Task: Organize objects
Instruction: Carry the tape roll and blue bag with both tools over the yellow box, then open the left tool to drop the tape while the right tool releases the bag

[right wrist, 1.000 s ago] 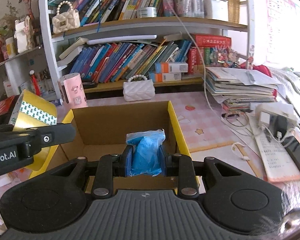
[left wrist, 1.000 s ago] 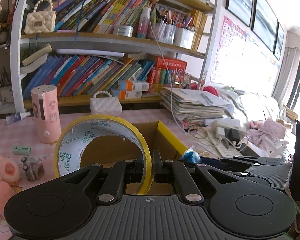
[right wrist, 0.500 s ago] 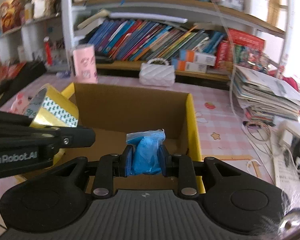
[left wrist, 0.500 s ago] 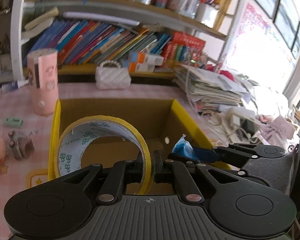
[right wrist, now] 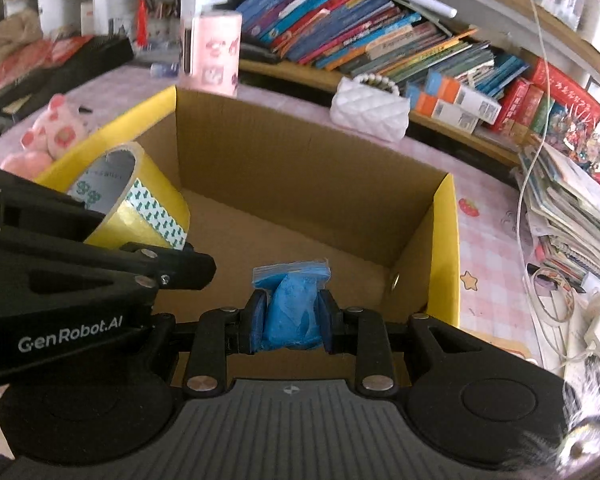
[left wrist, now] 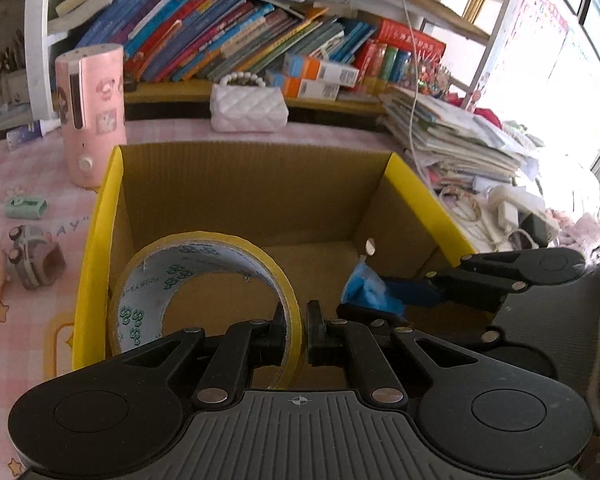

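Left wrist view: my left claw [left wrist: 296,330] sits low in the centre of the frame, its fingers pinched on the wall of the tape [left wrist: 204,300], one finger inside the ring and one outside. That grip lets the roll stand on edge to the left of the fingers, its open core facing me. Beyond it, filling the middle of the frame, is the box [left wrist: 256,184], brown inside with yellow edges; its floor looks bare. I hold the tape over the near left part of the box, I judge so that letting go drops it inside. At the right centre my right claw [left wrist: 374,294] comes in from the side, clamped on the blue bag [left wrist: 366,286]. A pink cylinder [left wrist: 92,116] stands at the upper left, and a white purse [left wrist: 249,108] sits behind the box.

Right wrist view: my right claw [right wrist: 291,314] is at the lower centre, fingers squeezed on the bag [right wrist: 290,306], which bulges between them with its sealed strip sticking out forward. It hangs over the near middle of the box [right wrist: 444,248], above the floor and not yet resting on it. At the left the tape [right wrist: 134,200] tilts in my left claw, just inside the box's left wall. Both items are poised for release, I think.
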The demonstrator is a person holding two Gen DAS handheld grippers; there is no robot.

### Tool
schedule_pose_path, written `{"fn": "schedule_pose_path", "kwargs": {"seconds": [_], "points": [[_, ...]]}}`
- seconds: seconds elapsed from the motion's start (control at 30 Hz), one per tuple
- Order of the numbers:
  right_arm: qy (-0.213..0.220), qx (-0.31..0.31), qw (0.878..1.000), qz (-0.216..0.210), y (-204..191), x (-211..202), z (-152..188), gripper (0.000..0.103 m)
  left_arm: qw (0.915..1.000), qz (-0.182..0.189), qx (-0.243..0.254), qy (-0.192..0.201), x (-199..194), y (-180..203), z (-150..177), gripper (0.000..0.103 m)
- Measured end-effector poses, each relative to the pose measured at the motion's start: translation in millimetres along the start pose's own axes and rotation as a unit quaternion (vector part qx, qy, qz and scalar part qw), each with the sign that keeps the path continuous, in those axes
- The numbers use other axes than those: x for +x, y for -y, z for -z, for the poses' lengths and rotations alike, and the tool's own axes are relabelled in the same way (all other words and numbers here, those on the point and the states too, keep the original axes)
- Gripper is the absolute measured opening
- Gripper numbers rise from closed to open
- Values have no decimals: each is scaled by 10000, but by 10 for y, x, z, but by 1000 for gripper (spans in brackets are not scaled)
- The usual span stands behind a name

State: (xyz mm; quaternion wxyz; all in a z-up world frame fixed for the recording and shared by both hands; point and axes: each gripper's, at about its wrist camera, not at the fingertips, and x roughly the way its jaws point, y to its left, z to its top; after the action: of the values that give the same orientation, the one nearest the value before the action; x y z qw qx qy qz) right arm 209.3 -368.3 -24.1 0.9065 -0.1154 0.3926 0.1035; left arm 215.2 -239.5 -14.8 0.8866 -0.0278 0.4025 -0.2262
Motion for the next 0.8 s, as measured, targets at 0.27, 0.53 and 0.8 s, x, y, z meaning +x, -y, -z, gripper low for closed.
{"fn": "schedule_pose_path", "kwargs": {"seconds": [0.27, 0.53, 0.8], "points": [[-415, 56, 9991, 86, -15, 41, -7, 26, 9998, 19, 4, -174, 122, -52, 18, 7], [-611, 411, 9972, -94, 2, 99, 62, 25, 9997, 81, 125, -198, 140, -43, 7, 8], [-519, 568, 9970, -57, -15, 97, 75, 25, 9993, 60, 330, -192, 125, -6, 31, 11]]}}
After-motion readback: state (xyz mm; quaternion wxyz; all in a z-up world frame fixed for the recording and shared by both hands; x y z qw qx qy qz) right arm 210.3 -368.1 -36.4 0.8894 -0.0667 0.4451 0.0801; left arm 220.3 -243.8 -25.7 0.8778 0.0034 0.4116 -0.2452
